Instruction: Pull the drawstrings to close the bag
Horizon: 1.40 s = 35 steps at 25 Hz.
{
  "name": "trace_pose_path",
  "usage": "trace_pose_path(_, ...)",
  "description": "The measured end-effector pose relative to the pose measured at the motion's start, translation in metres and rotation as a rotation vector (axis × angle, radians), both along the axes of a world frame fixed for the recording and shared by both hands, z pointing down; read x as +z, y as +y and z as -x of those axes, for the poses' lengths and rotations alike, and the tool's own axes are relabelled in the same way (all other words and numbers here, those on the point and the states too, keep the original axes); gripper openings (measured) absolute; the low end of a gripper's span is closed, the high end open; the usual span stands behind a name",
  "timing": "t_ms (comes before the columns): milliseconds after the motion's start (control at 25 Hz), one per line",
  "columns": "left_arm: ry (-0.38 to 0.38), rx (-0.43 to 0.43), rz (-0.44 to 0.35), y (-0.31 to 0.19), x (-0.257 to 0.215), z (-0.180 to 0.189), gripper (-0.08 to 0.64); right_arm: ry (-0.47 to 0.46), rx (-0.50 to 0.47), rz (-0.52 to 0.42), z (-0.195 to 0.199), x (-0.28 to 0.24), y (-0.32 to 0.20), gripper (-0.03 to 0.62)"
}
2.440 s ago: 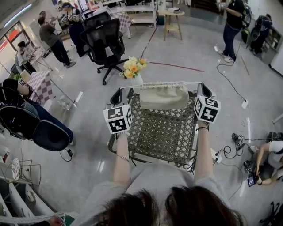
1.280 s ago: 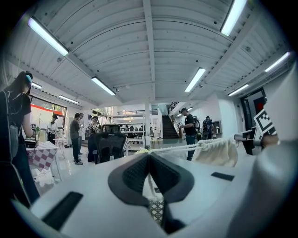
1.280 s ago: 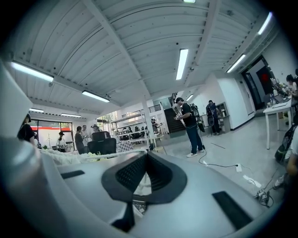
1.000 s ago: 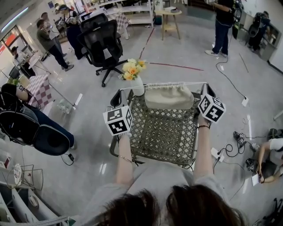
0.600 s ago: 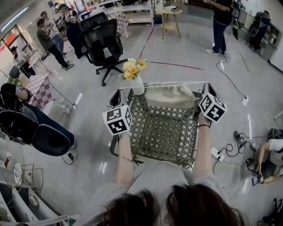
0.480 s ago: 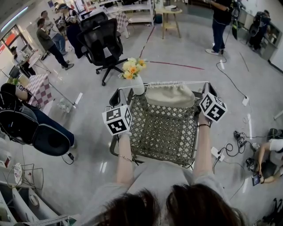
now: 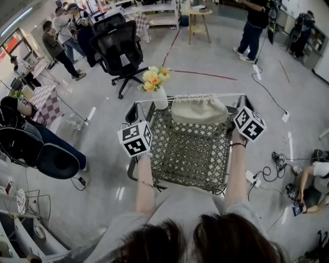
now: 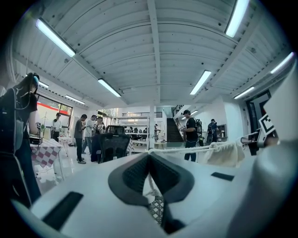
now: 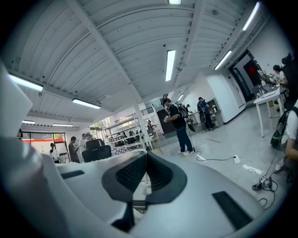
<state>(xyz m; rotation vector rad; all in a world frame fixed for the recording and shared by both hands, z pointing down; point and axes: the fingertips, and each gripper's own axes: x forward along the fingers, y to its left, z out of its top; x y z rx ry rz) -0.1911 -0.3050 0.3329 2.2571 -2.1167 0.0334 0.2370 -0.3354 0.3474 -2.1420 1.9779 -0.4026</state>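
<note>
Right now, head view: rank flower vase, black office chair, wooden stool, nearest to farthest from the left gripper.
1. Flower vase, close by, just ahead.
2. Black office chair, on the floor beyond.
3. Wooden stool, far back right.

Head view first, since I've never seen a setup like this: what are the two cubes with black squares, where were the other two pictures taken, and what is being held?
There is no robot here. A person carries two grasping tools, and the patterned cubes are part of those tools. The head view comes from a camera on the person's head, looking down. The other two pictures come from cameras riding on the left tool and the right tool, each looking along its own jaws. On the woven table lies a cream bag, with a vase of flowers at the table's far left corner. Each tool is shut on the bag's cord, which runs taut between them. The bag's mouth looks gathered.
</note>
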Motion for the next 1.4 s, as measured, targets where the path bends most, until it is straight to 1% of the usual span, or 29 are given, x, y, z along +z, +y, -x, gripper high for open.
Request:
trace_pose_path(880, 0.04, -0.014, -0.014, -0.002, -0.001, 0.01, 0.027, -0.046, 0.03, -0.005, -0.01, 0.002, -0.001, 0.023)
trace_pose_path(1400, 0.048, -0.023, -0.021, -0.001, -0.002, 0.016, 0.027, -0.067, 0.038, -0.013, -0.013, 0.002, -0.002, 0.023)
